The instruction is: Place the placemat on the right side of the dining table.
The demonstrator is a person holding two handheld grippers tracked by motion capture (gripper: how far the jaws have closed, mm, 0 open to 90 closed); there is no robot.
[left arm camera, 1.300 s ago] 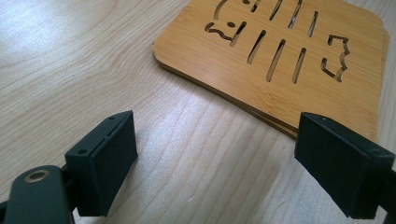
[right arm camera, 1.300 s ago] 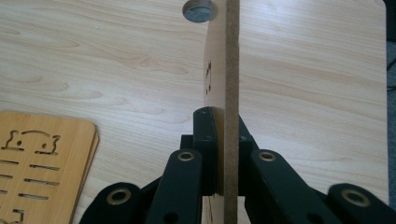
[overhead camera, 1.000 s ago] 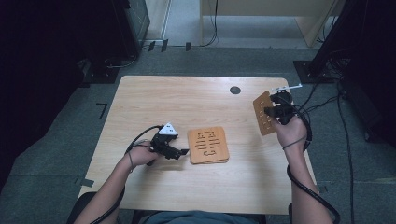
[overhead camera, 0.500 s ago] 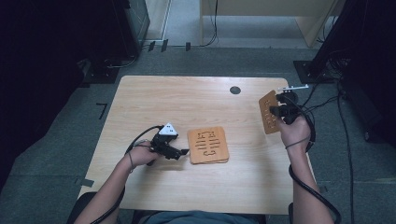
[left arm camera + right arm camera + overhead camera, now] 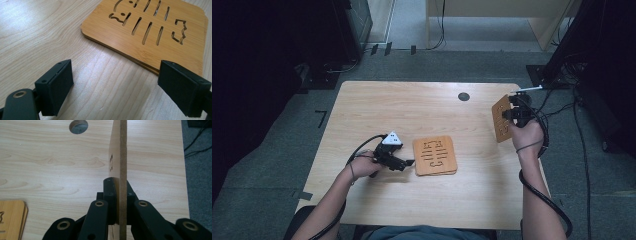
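A board [image 5: 122, 150] is clamped edge-on between the right gripper [image 5: 119, 195]'s shut jaws. The left gripper [image 5: 120, 85] is held wide open and empty, the stack [image 5: 155, 32], seemingly two boards, just ahead. The clamped board should be kept level when lowered.

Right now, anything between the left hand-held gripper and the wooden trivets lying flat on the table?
Nothing: in the left gripper view, bare table separates the open left hand-held gripper from the stacked trivets.
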